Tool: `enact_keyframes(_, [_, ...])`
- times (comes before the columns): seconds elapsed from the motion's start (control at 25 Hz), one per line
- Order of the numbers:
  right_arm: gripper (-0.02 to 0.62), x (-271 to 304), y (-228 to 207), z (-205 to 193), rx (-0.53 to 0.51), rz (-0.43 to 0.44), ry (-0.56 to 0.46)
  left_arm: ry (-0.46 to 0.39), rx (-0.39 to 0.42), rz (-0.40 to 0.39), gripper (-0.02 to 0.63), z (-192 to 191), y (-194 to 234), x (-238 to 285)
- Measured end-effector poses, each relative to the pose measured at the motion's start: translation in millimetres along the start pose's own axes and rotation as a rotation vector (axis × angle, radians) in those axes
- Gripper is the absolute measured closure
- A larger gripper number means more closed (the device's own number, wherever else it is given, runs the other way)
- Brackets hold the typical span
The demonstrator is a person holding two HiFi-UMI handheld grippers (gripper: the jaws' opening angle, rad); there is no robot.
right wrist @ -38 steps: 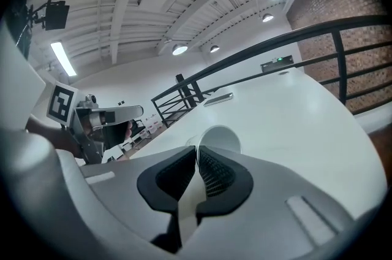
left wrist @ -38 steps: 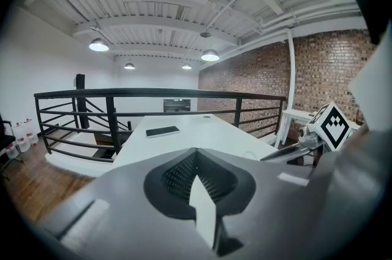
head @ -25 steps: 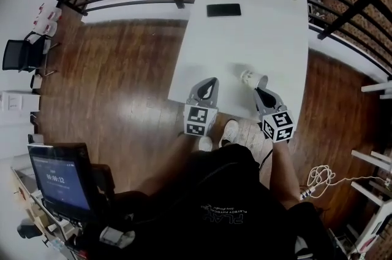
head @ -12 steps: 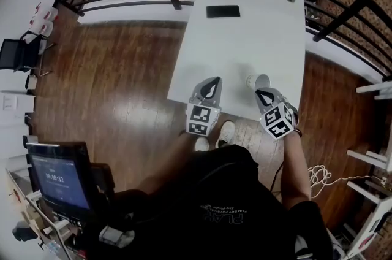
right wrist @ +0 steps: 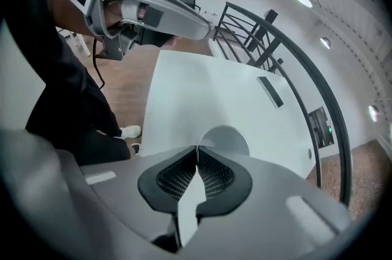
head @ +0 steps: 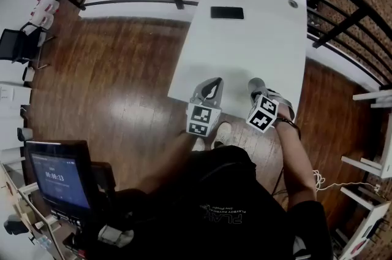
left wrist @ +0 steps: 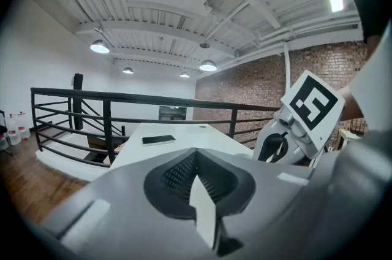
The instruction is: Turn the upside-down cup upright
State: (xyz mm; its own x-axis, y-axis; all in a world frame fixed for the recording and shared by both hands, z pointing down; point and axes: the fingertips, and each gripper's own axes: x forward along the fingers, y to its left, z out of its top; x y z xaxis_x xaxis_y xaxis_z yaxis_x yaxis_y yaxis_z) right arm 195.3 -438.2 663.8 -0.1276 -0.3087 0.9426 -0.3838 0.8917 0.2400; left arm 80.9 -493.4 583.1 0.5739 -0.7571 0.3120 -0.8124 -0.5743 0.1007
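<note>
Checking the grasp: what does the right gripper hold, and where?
The cup, its thin wall pinched between the right gripper's jaws; whether at rim or base is unclear.

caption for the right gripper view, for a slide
Right gripper closed on the white cup over the white table, left gripper alongside.

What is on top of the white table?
A black phone lies near the far end, and the right gripper pinches a cup near the front edge. That gripper hides most of the cup from above.
</note>
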Motion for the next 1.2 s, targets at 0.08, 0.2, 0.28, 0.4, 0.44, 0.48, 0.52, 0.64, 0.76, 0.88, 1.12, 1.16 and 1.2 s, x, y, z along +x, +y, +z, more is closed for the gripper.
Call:
enact_keyframes(0.08, [0.569,4.6,-3.9,1.9,0.0,0.001,0.011,0.0,-0.001,-0.005,0.611,-0.8,0.4,-0.4])
enact_keyframes(0.2, [0.569,10.7,-4.1,-0.5,-0.011,0.009,0.039,-0.001,-0.003,-0.007,0.611,-1.4,0.7,-2.3])
enact_keyframes(0.28, [0.568,13.2,-2.5,-1.7,-0.012,0.021,0.048,-0.002,-0.005,-0.002,0.611,-1.4,1.5,-3.7])
enact_keyframes(0.4, [0.566,14.1,-2.6,-3.0,-0.004,0.006,0.039,-0.003,-0.006,0.001,0.611,-1.7,2.1,-7.6])
enact_keyframes(0.44, [0.565,13.5,-1.8,-2.4,0.002,0.005,0.034,-0.003,-0.007,0.002,0.611,-1.8,2.6,-9.7])
enact_keyframes(0.48, [0.556,12.8,-0.5,-1.3,0.01,0.009,0.03,-0.004,-0.008,0.003,0.611,-2.0,3.7,-11.4])
enact_keyframes(0.52, [0.543,13.1,0.6,-0.5,0.018,0.017,0.027,-0.004,-0.008,0.005,0.611,-2.2,5.0,-12.2])
enact_keyframes(0.64, [0.494,21.4,-1.0,-3.1,0.038,0.025,0.02,-0.002,-0.007,0.004,0.611,-5.2,5.6,-8.3])
enact_keyframes(0.76, [0.471,16.2,-4.3,-1.0,0.055,-0.011,0.007,0.001,0.0,-0.016,0.611,-7.9,1.1,-9.5])
enact_keyframes(0.88, [0.471,-7.0,-1.7,17.2,0.073,-0.058,-0.041,0.001,0.008,-0.031,0.611,-5.7,-0.1,-20.3])
enact_keyframes(1.12, [0.492,-51.0,-3.3,21.1,0.203,-0.251,-0.208,-0.025,0.007,-0.086,0.611,3.2,-18.9,-20.8])
enact_keyframes(1.16, [0.501,-56.7,-1.8,24.3,0.245,-0.294,-0.242,-0.028,0.002,-0.092,0.611,2.3,-17.3,-23.1])
enact_keyframes(1.2, [0.523,-62.9,-0.8,27.5,0.293,-0.333,-0.281,-0.03,-0.004,-0.095,0.611,0.4,-15.4,-25.2])
